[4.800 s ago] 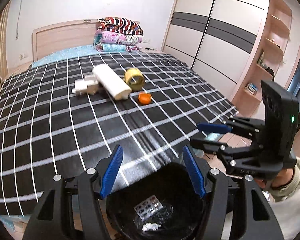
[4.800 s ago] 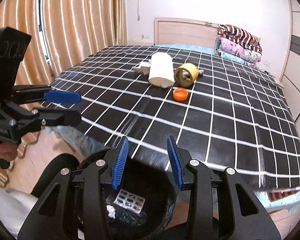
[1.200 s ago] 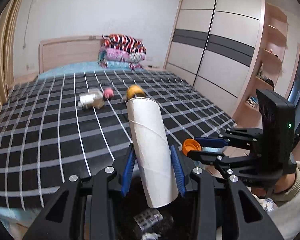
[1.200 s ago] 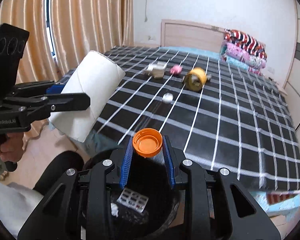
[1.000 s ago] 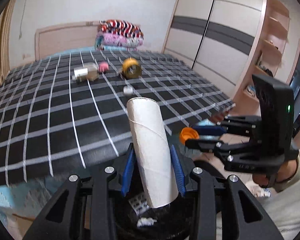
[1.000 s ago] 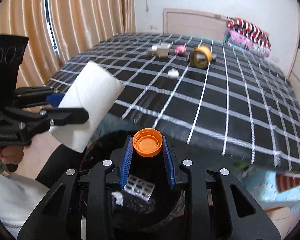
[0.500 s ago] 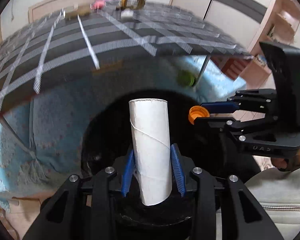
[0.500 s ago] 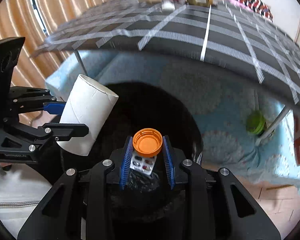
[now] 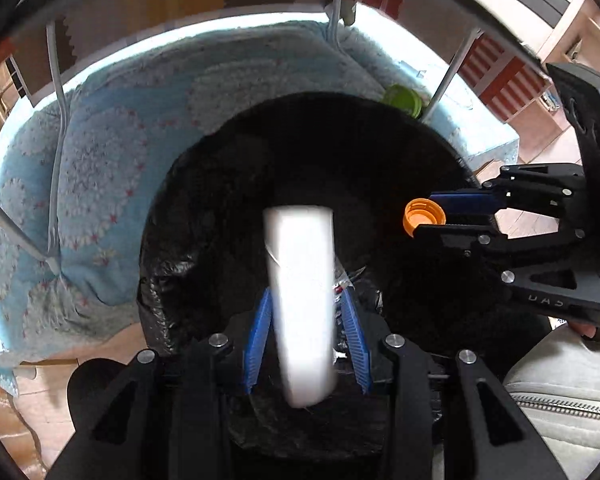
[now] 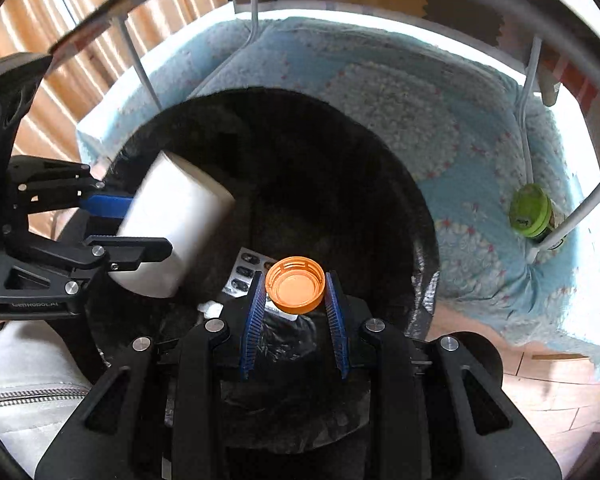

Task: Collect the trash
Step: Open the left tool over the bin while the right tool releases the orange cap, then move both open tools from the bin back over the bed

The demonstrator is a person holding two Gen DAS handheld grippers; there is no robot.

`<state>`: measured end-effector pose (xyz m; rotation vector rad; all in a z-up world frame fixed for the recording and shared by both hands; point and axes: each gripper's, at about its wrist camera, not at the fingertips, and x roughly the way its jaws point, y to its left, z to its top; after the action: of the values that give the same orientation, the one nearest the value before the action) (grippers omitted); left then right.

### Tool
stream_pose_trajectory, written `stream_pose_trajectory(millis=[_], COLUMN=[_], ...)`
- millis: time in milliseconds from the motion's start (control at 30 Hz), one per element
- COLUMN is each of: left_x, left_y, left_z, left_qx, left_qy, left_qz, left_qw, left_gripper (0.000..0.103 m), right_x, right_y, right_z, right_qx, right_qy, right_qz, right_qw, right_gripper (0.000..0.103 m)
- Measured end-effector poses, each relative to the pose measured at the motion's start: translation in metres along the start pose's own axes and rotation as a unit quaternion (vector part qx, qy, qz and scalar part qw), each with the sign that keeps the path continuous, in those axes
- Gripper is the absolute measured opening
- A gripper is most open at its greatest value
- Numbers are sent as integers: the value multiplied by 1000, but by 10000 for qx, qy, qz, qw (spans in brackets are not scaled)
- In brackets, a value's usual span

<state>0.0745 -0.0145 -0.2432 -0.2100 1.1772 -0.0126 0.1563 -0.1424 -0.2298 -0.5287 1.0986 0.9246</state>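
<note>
Tube (image 9: 300,280), cap (image 10: 295,285) above bin (image 10: 420,216)

left tool (image 9: 305,332): clamped, pointing down | right tool (image 10: 294,312): clamped, pointing down

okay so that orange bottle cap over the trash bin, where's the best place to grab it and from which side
Grip the orange bottle cap across its ribbed side wall, pads on opposite sides of the rim, coming from below its edge with the open face toward you. The round, shallow shape leaves only that wall to pinch. The right gripper holds it just so, above the black bin.
</note>
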Motion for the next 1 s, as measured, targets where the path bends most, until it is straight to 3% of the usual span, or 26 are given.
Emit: stream_pose_trajectory(millis=[133,267,500,767,1000], left_x=[4,2,-14,-52,-95], left_y=[2,3,2,-5,-18], left_z=[0,2,5,11,19], left_qx=[-44,-51,-36,125,458], left_qy=[86,52,-218,-753,-1343], left_qz=[32,69,42,64,26], left_qw=[9999,9999,9997,9971,9899], left_gripper=[36,50,52,52,52], right_x=[4,3,-5,-29,-62], right_y=[1,1,3,2,0], right_z=[1,1,1,4,11], right_qx=[1,-8,-31,-53,-53], right_qy=[71,83,-31,-344,-793], right_qz=[14,26,-21,-128,-204], right_qw=[10000,10000,10000,9993,9966], right_gripper=[30,32,37,37,37])
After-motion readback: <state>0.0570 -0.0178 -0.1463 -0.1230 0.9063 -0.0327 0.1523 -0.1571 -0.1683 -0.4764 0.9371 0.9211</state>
